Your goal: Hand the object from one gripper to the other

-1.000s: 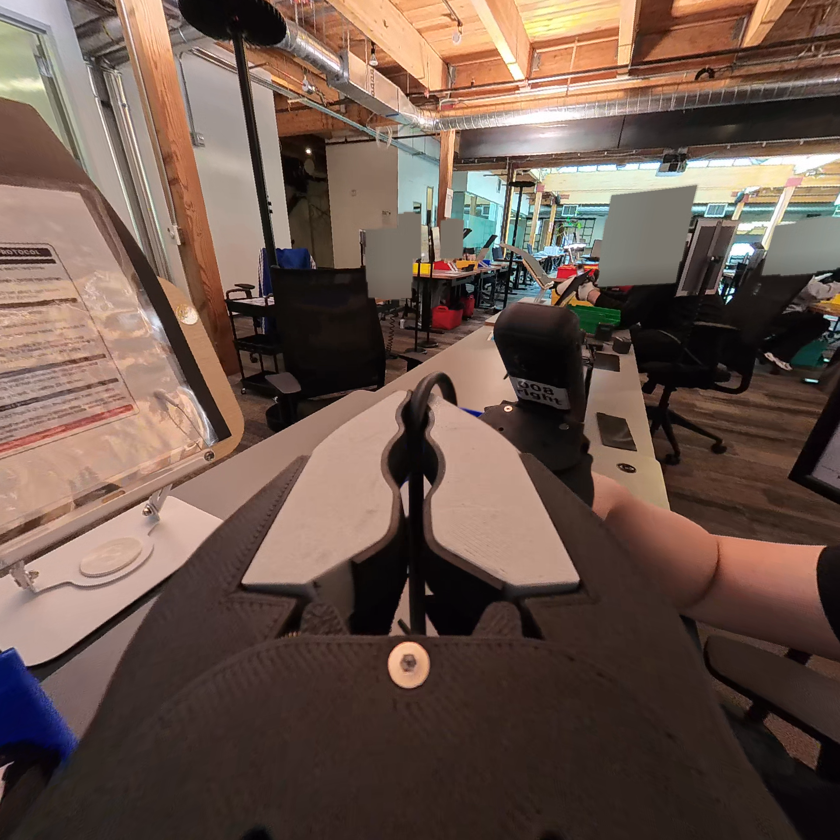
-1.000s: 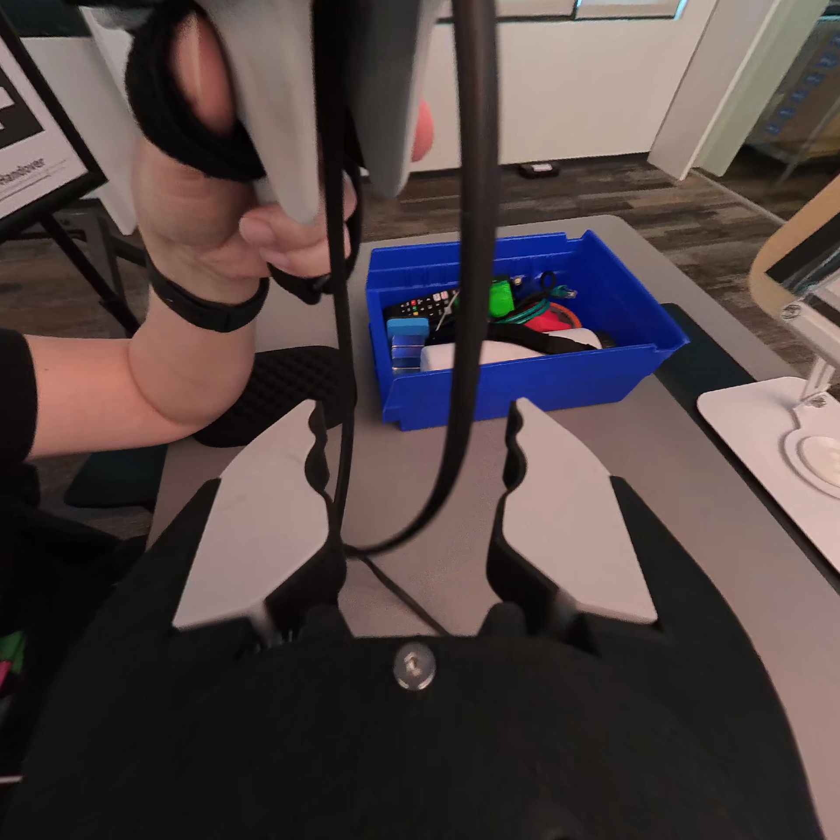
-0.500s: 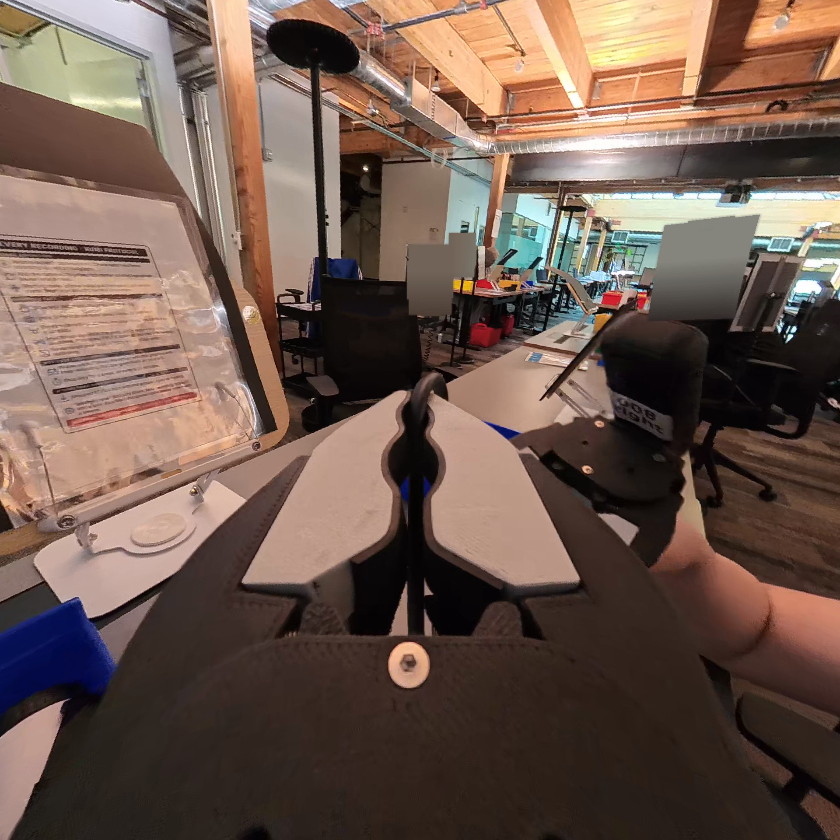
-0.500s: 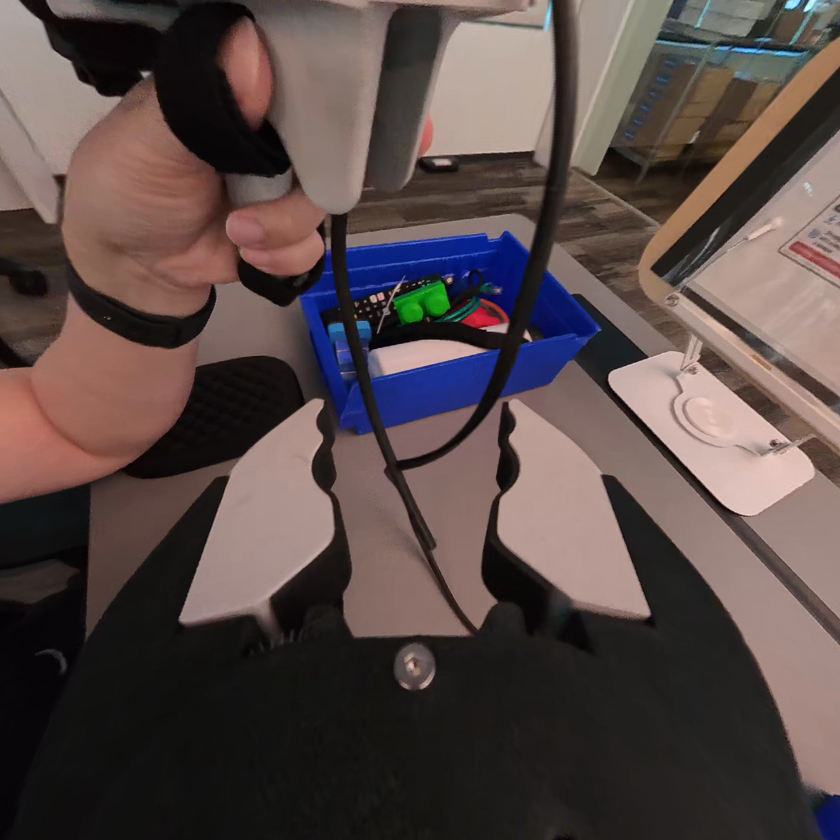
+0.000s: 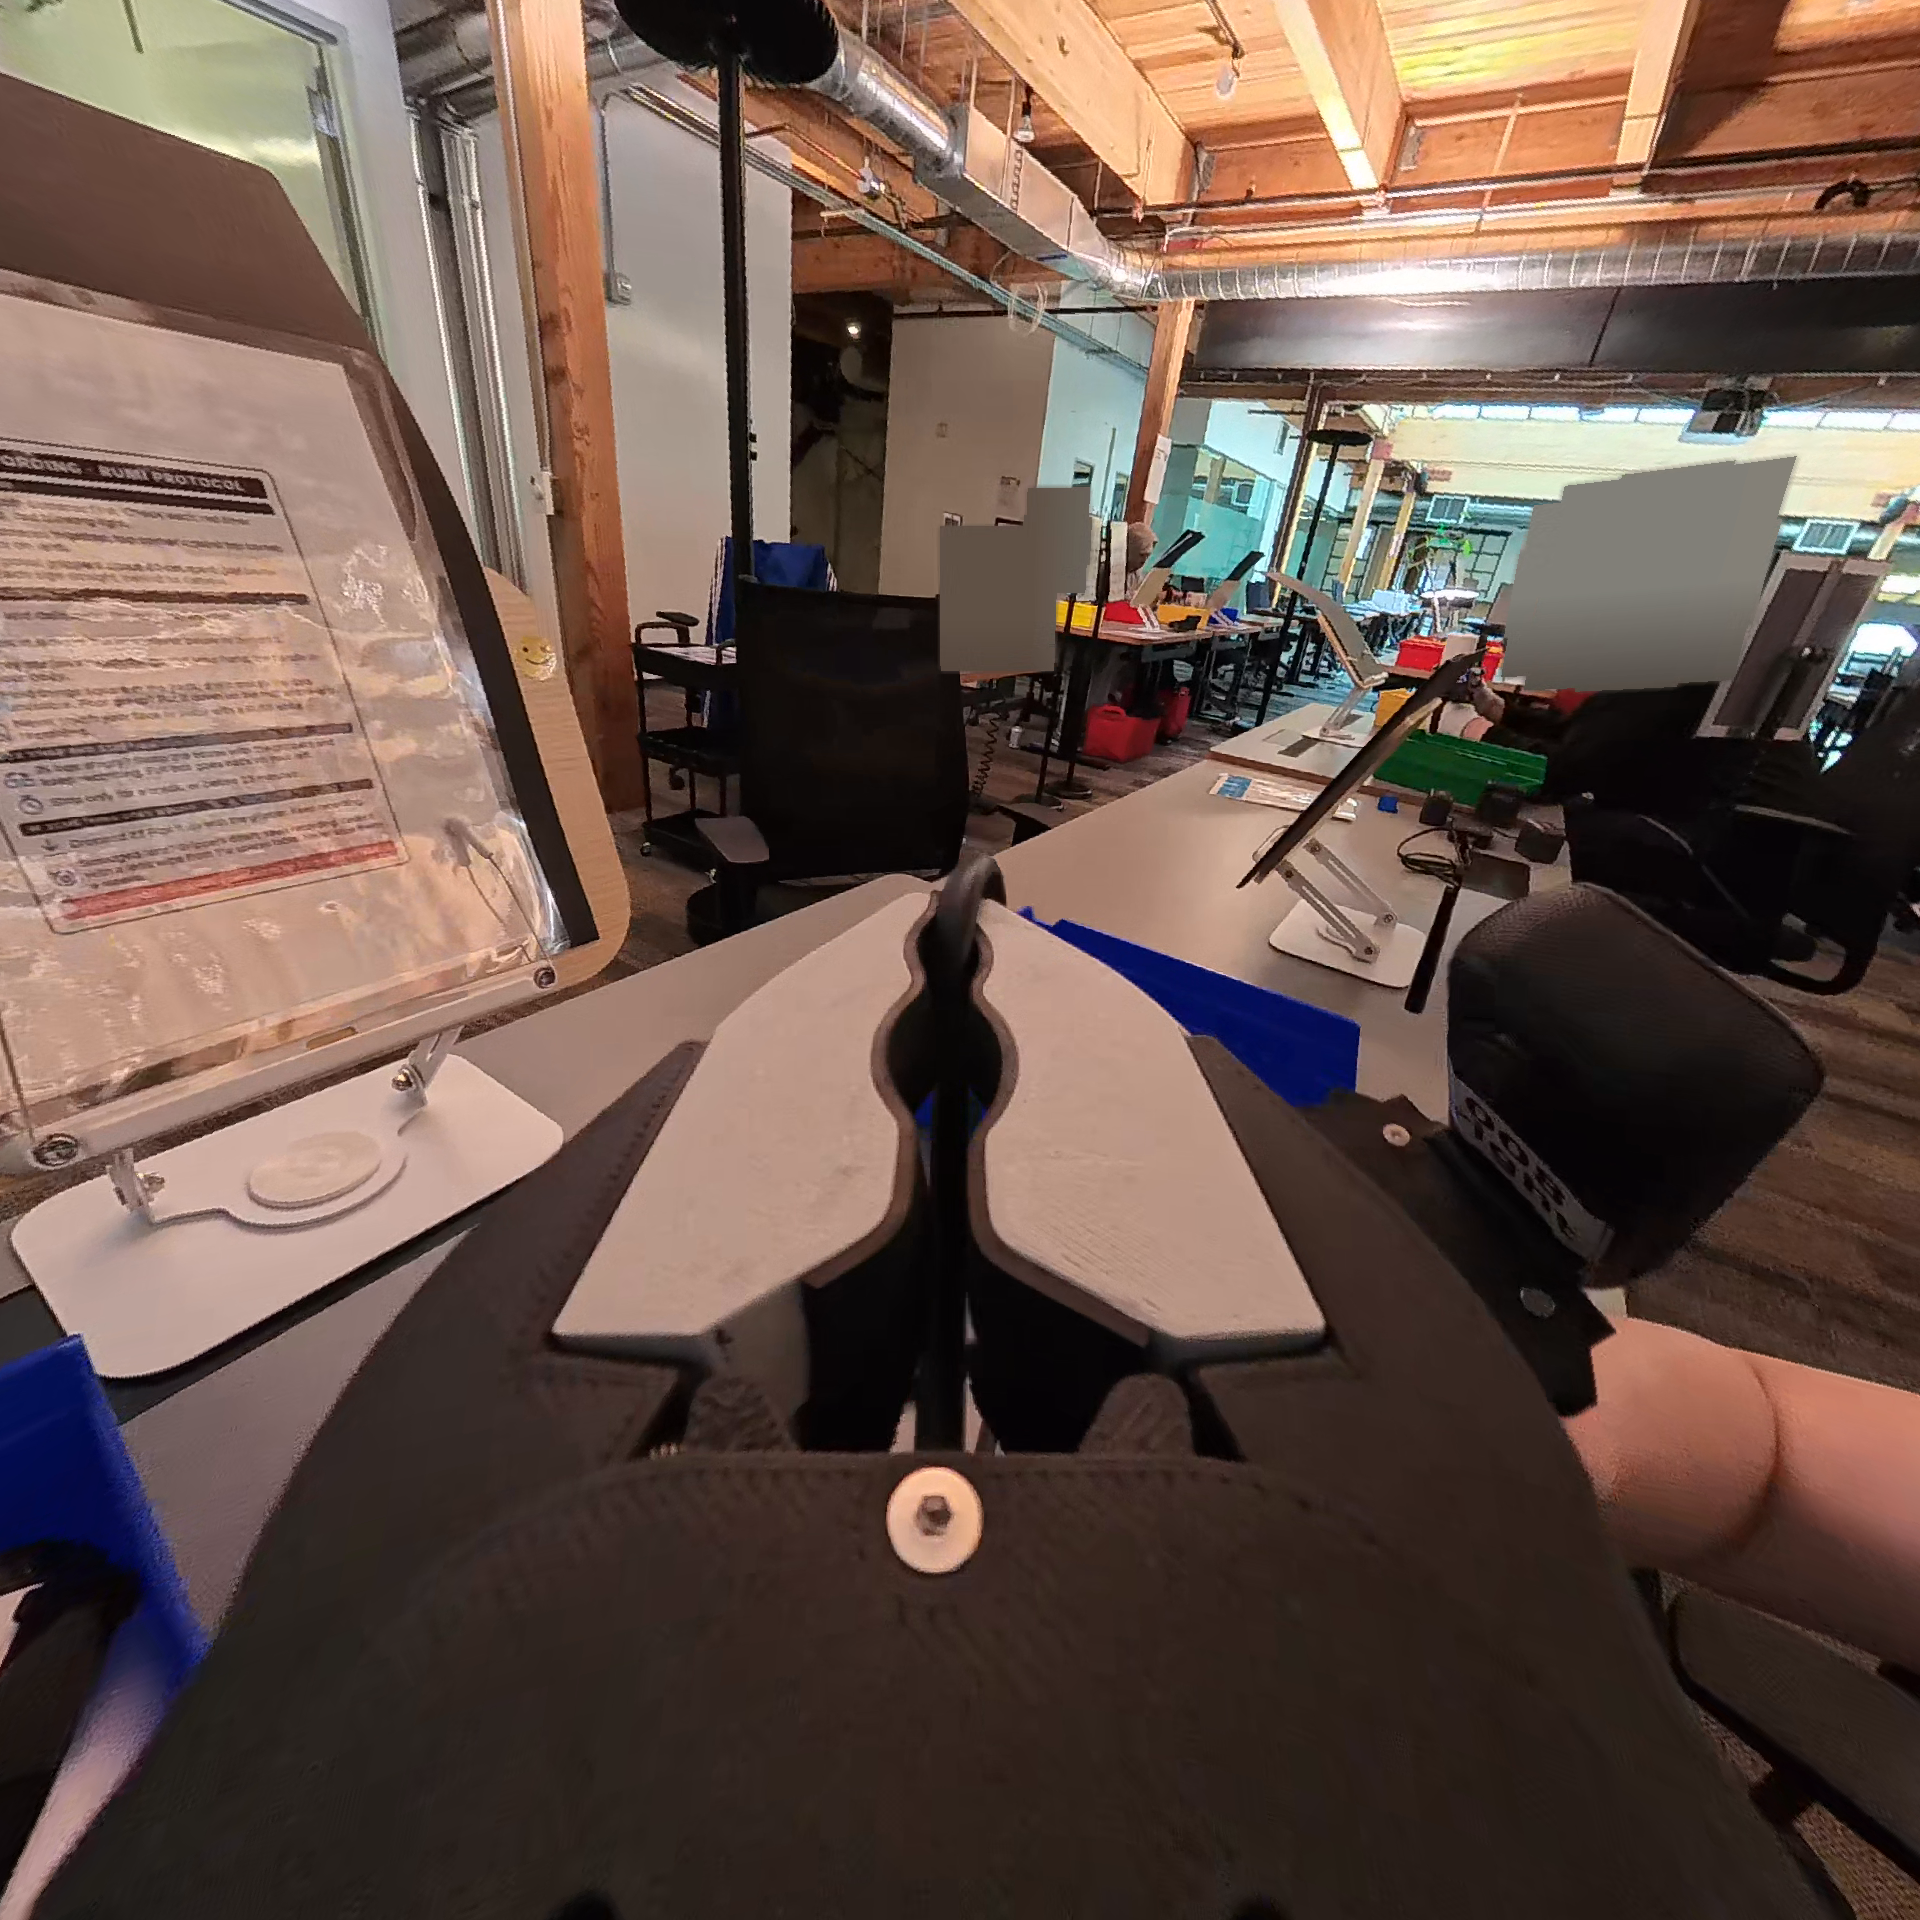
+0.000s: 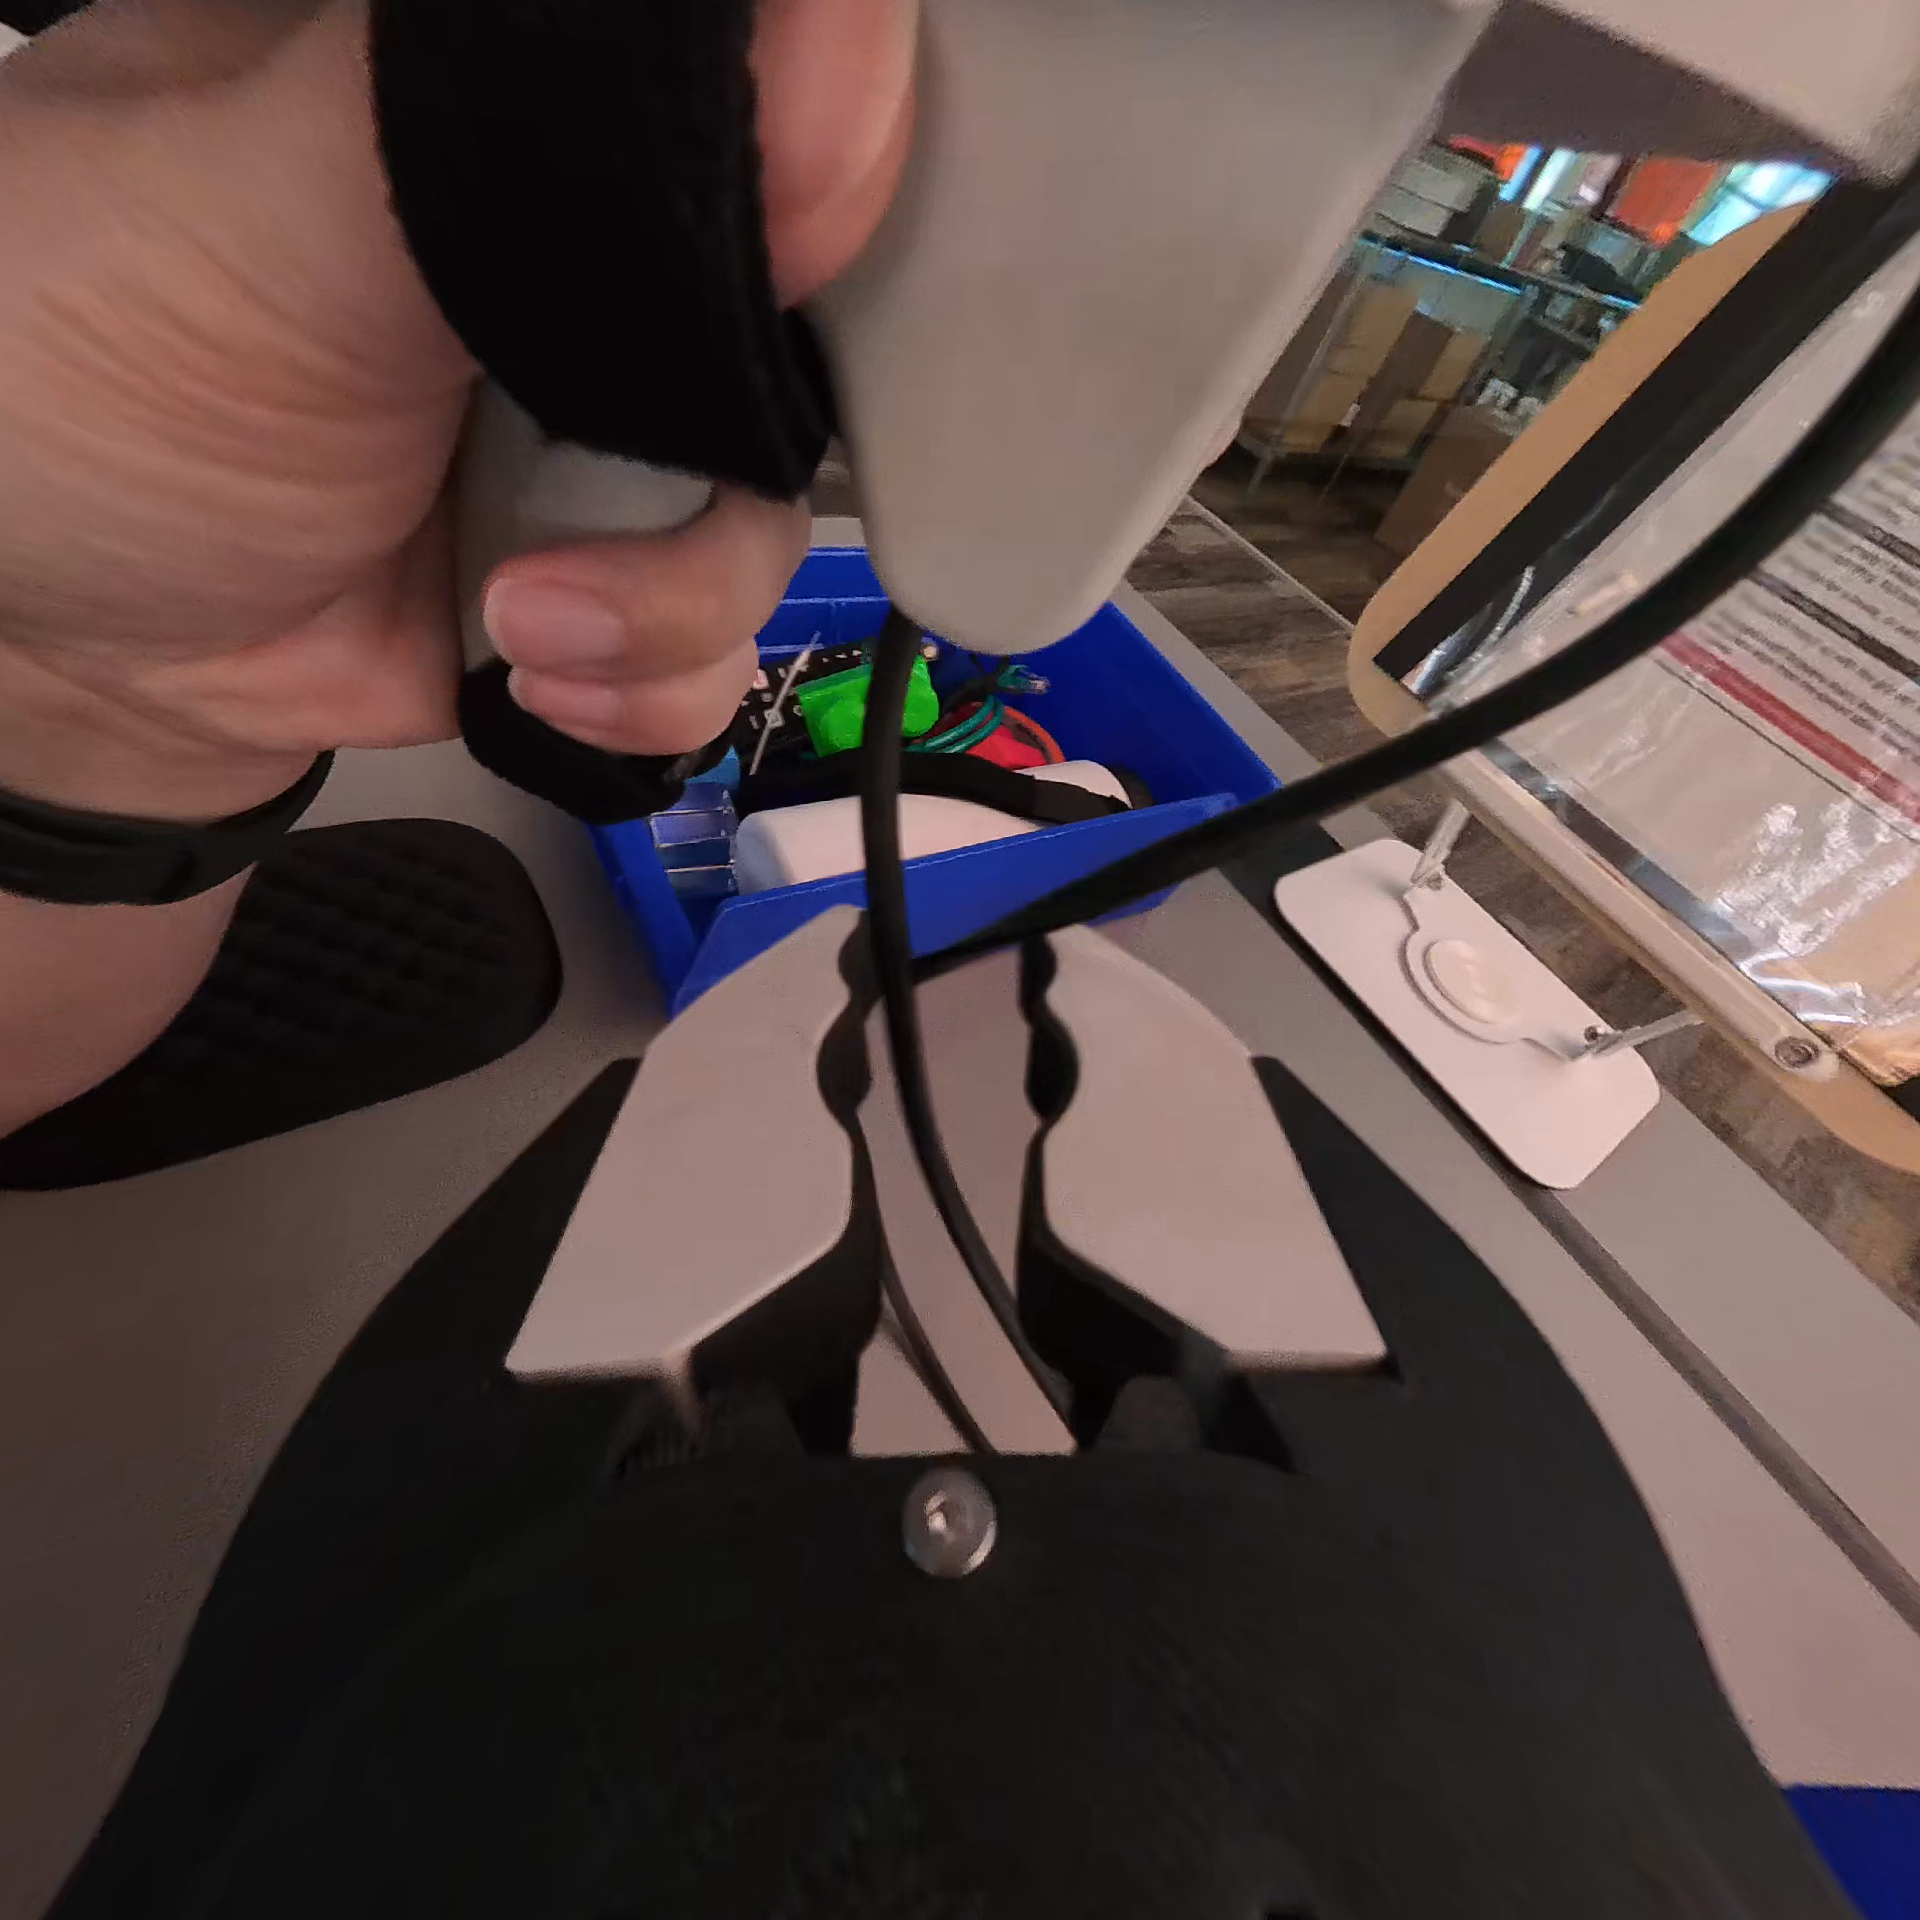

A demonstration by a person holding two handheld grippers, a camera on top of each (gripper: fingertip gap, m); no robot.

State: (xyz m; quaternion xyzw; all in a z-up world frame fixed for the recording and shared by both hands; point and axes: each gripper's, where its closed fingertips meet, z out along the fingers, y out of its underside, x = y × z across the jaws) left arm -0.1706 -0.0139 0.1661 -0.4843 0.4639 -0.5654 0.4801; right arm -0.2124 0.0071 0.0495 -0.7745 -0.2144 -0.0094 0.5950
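Observation:
A thin black cable [image 5: 966,896] is pinched between the grey fingers of my left gripper [image 5: 961,935], which is shut on it and held above the table. In the right wrist view the cable [image 6: 883,831] hangs from the left gripper's grey fingers [image 6: 1039,364] and runs down between the jaws of my right gripper [image 6: 940,977]. Those jaws stand a little apart, with a gap on each side of the cable. A second strand of the cable [image 6: 1455,717] loops off to the upper right. The right gripper's black body [image 5: 1621,1081] shows beside the left gripper.
A blue bin [image 6: 935,894] with several small items sits on the grey table [image 6: 260,1299] just beyond the grippers. A document holder on a white base [image 6: 1455,997] stands to the right. A black textured pad [image 6: 364,935] lies at the left. Across from one pair of fingers to the other is roughly 12 cm.
My right gripper has moved up close under the left gripper and its jaws have narrowed around the hanging cable. The left gripper stays shut on the cable.

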